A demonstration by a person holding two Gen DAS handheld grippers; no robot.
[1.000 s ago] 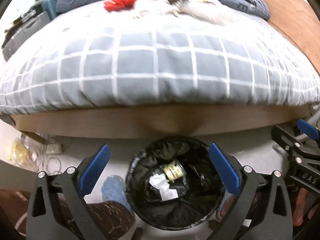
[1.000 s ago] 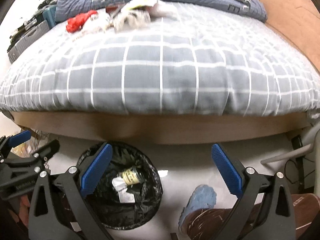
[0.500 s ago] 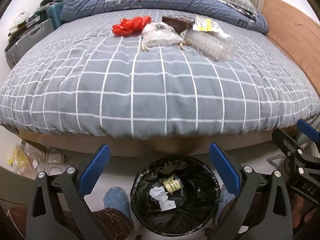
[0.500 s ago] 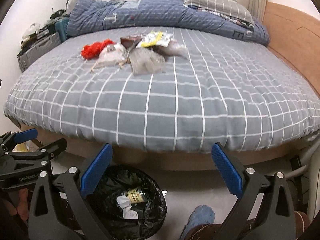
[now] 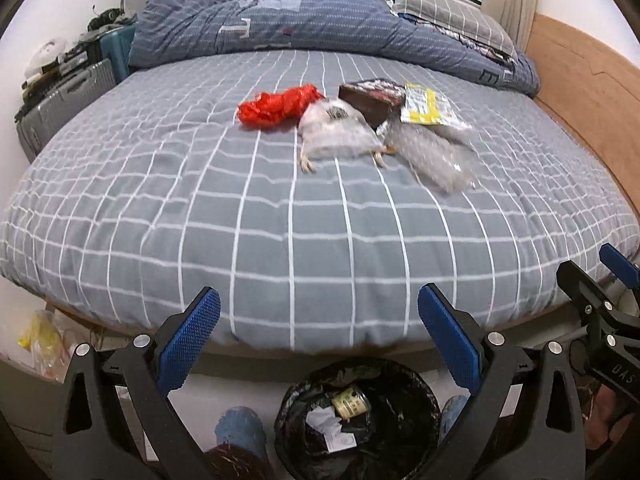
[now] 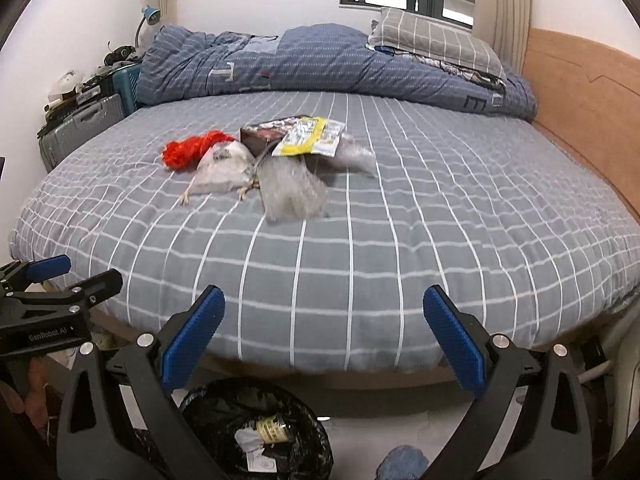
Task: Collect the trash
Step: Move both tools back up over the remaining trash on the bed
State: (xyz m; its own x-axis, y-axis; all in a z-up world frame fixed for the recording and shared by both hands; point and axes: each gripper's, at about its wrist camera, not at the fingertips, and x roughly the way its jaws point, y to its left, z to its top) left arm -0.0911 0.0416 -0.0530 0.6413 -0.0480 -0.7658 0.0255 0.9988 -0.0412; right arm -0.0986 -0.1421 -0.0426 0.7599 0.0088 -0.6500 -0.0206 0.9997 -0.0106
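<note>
Blue ribbed pads tip both of your grippers. Your left gripper point(image 5: 318, 328) is spread wide and holds nothing, and your right gripper point(image 6: 324, 330) is just as wide and just as empty. Both hang at the near edge of the bed point(image 5: 280, 240), side by side, each showing at the edge of the other's view.

Right below them on the floor stands the bin point(image 5: 360, 420), lined with a black bag. Inside it lie a small can point(image 5: 350, 400) with a pale label and some crumpled white paper point(image 5: 326, 420). Next to the bin you can see a foot in a blue slipper point(image 5: 240, 426).

The bed is covered with a grey sheet crossed by white lines. The trash sits well apart from your grippers, near the middle of the bed, in one loose cluster: a red plastic bag point(image 5: 276, 106) on the left, a clear pouch point(image 5: 336, 132) with drawstrings beside it, a dark brown box point(image 5: 370, 100) behind, a yellow and white wrapper point(image 5: 426, 104) leaning on the box, and a clear plastic bag point(image 5: 436, 156) on the right, blurred.

Beyond the cluster a blue quilt point(image 5: 280, 24) is bunched along the far side, with a grey checked pillow point(image 5: 448, 16) by the wooden headboard point(image 5: 588, 88).
</note>
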